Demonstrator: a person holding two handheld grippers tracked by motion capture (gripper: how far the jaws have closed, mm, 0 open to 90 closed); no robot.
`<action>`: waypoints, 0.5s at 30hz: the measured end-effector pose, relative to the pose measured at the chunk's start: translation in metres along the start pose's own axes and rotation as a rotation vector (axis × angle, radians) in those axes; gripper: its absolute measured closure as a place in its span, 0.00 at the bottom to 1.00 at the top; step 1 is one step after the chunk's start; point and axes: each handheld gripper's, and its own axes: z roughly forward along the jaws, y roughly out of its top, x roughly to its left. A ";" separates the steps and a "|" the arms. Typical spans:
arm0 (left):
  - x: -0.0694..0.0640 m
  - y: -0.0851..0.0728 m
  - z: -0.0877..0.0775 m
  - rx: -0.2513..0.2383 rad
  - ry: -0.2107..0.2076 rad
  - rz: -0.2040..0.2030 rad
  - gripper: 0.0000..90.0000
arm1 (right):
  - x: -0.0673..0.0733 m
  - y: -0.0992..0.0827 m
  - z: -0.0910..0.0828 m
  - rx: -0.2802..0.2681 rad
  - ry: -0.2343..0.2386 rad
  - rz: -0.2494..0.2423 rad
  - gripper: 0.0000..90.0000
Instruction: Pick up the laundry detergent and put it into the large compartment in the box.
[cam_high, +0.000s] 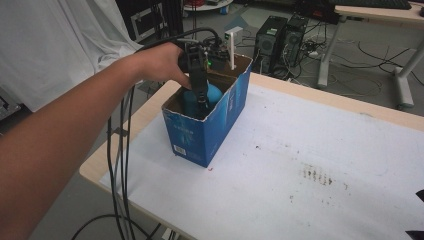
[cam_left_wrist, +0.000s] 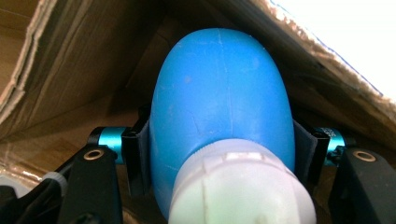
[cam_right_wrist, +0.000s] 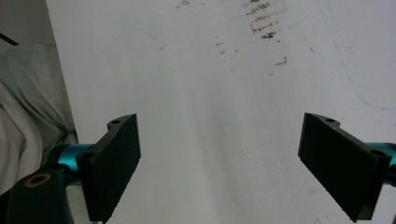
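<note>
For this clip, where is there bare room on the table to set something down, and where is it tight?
The white sheet lies bare right of the blue carton, save for brown specks; the right tongs hang open over it. A bare strip runs from the carton to the near edge. It is crowded inside the carton, where the left tongs grip the blue bottle between the cardboard walls.

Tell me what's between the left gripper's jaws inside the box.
A blue bulb with a white cap, clamped by the left gripper, as the left gripper view shows.
</note>
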 end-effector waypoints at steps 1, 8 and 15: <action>0.000 0.000 0.000 -0.001 0.003 -0.003 0.41 | 0.000 0.000 0.000 -0.002 -0.001 -0.003 0.14; 0.004 -0.004 -0.009 -0.062 0.015 -0.038 0.34 | 0.001 -0.003 0.000 -0.004 -0.001 0.001 0.14; 0.002 -0.007 -0.022 -0.120 0.018 -0.040 0.28 | 0.002 -0.003 -0.001 -0.008 0.001 -0.004 0.14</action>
